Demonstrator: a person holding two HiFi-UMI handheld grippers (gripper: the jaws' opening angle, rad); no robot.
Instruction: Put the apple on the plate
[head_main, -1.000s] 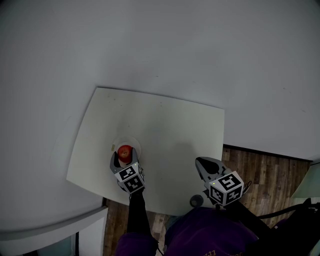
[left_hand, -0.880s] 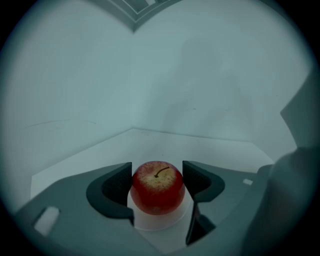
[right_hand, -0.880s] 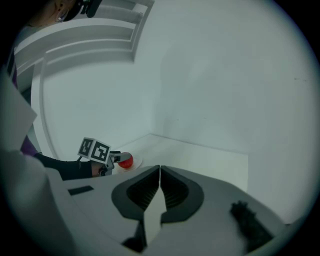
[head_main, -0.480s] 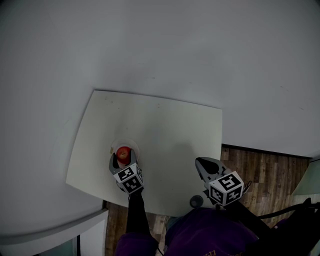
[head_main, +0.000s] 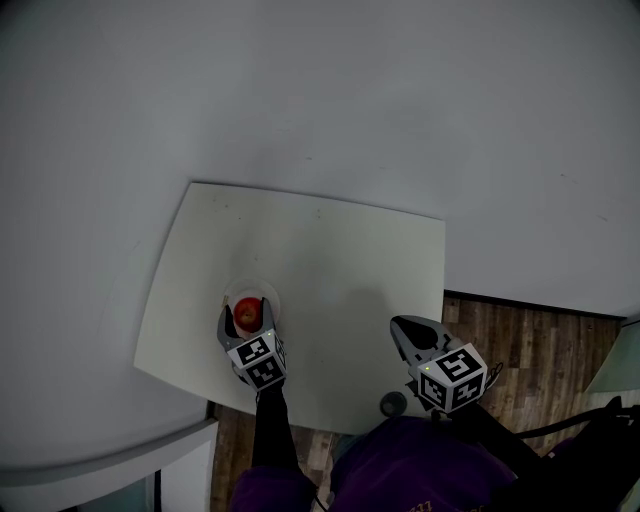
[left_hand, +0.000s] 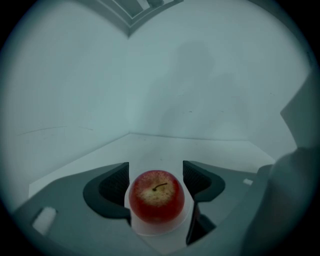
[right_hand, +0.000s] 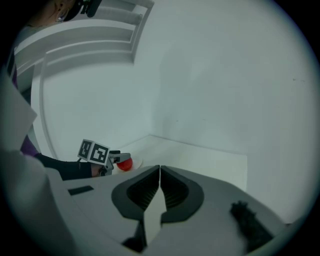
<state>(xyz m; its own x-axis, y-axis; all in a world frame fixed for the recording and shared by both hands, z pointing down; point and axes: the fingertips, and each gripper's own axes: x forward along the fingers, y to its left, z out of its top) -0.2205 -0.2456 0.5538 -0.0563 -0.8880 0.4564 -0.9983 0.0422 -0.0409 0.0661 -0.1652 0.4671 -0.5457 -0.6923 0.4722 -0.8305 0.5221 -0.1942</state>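
A red apple (head_main: 247, 312) with its stem up rests on a small white plate (head_main: 243, 287) near the front left of the white table (head_main: 330, 260). My left gripper (head_main: 245, 318) reaches over the plate. In the left gripper view its two dark jaws stand against both sides of the apple (left_hand: 157, 196), and the plate (left_hand: 152, 229) shows under it. My right gripper (head_main: 407, 328) hangs over the table's front right corner, shut with nothing in it. The right gripper view shows its jaws (right_hand: 159, 172) pressed together, and the apple (right_hand: 125, 165) far to the left.
White walls close in behind and to the left of the table. Wooden floor (head_main: 540, 350) lies to the right. A white shelf unit (head_main: 110, 460) stands at the lower left. A small dark round object (head_main: 392, 403) sits by the table's front edge.
The left gripper and apple have shifted slightly toward me and down onto the plate. The right gripper has not moved.
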